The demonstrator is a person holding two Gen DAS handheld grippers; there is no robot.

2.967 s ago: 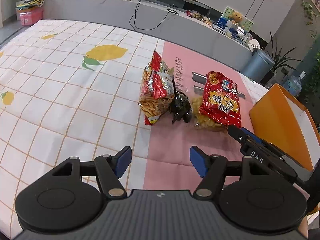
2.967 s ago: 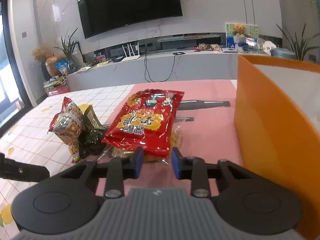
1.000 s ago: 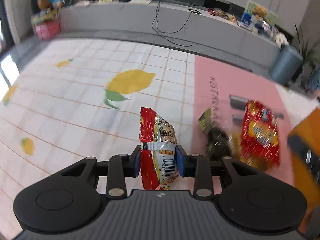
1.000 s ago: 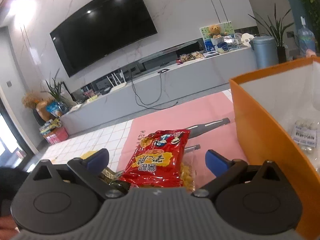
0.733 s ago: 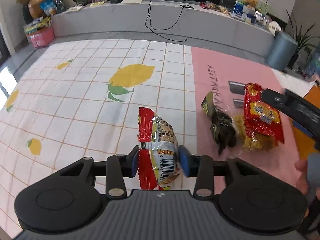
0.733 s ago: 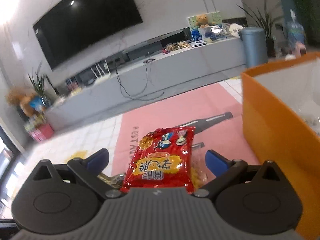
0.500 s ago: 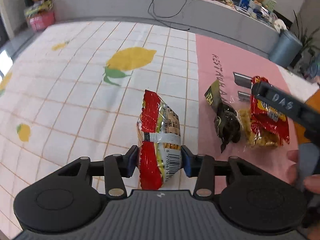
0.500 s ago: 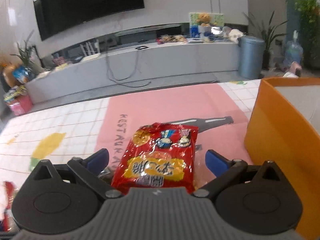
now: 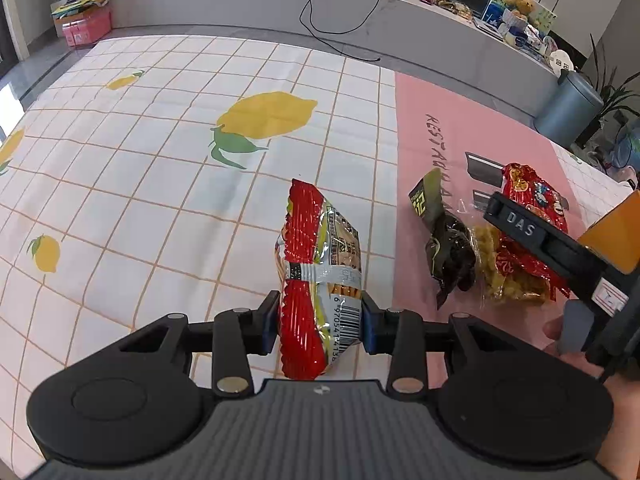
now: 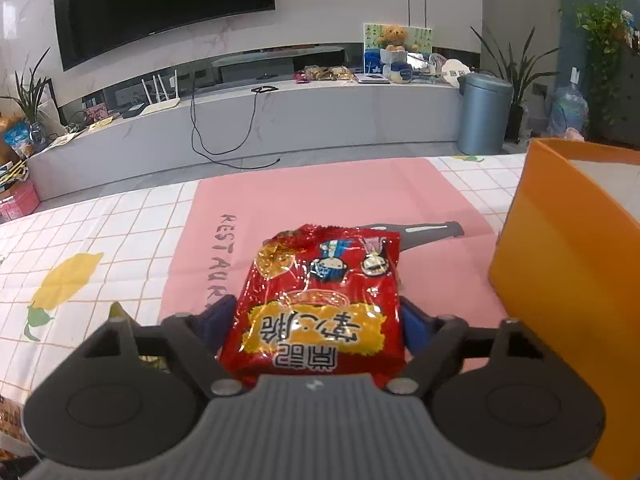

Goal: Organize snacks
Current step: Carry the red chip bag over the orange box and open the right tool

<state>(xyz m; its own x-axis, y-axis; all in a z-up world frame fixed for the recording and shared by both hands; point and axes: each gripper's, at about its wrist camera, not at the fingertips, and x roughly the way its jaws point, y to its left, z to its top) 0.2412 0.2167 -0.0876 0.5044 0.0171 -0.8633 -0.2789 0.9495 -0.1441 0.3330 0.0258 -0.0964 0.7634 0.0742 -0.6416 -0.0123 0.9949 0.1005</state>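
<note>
Left wrist view: my left gripper [image 9: 320, 322] is clamped on the striped snack bag [image 9: 318, 276], held over the lemon tablecloth [image 9: 160, 152].

Right wrist view: right gripper [image 10: 316, 322] jaws have just been closing around the red snack bag [image 10: 324, 304] on the pink mat [image 10: 328, 196]; can't tell if pads bite yet. I'd squeeze gently, lift, then drop into the orange box [image 10: 560, 264].

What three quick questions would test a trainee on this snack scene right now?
1. True or false: the left tool is clamped on the striped snack bag.
2. What colour is the box beside the red bag?
3. The red bag lies over: A) the pink mat; B) the lemon-print cloth; C) inside the box.
Key: 1 true; 2 orange; 3 A.
</note>
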